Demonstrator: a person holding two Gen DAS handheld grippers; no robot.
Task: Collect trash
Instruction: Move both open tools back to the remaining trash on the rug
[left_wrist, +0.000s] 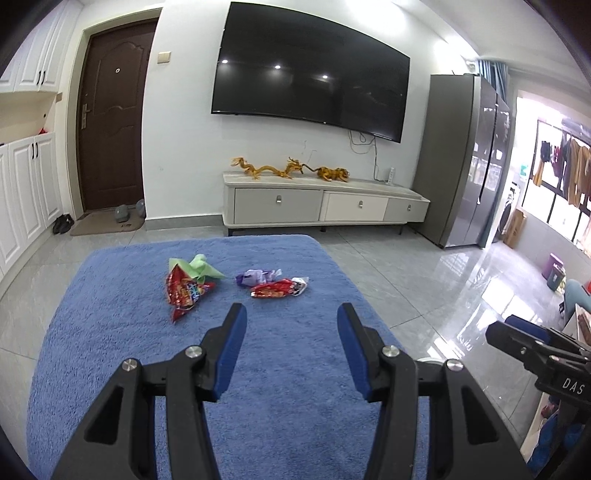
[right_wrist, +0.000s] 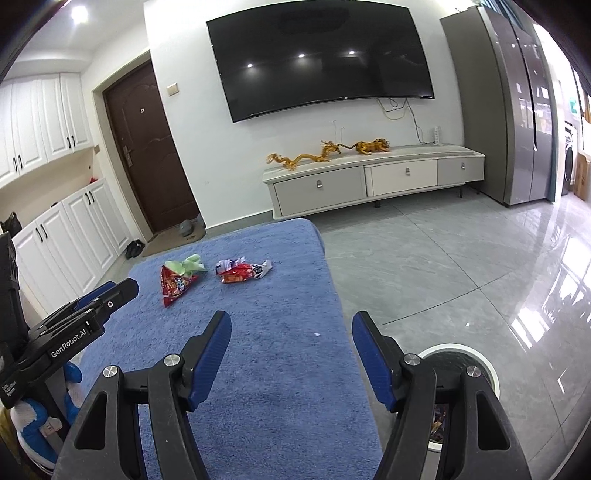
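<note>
Crinkled red foil snack wrappers (left_wrist: 186, 291), a pale green tissue wad (left_wrist: 199, 267) & a purple wrapper (left_wrist: 255, 277) lie mid blue fluffy mat (left_wrist: 110, 332). Our left gripper (left_wrist: 291, 317) & right gripper (right_wrist: 291, 325) gape wide, empty, well short. Risk: thin foil slipping from the pads, or snagging mat pile.

A black television (left_wrist: 310, 70) hangs above a low cabinet (left_wrist: 321, 203) bearing golden dragon figures (left_wrist: 266, 170), beside a brown door (left_wrist: 110, 118).

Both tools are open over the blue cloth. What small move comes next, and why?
Probably ease the left tool forward toward the nearest red snack wrapper. Both tools hold nothing, the right tool sits farther right near the white bin, and all the wrappers lie ahead, untouched.
</note>
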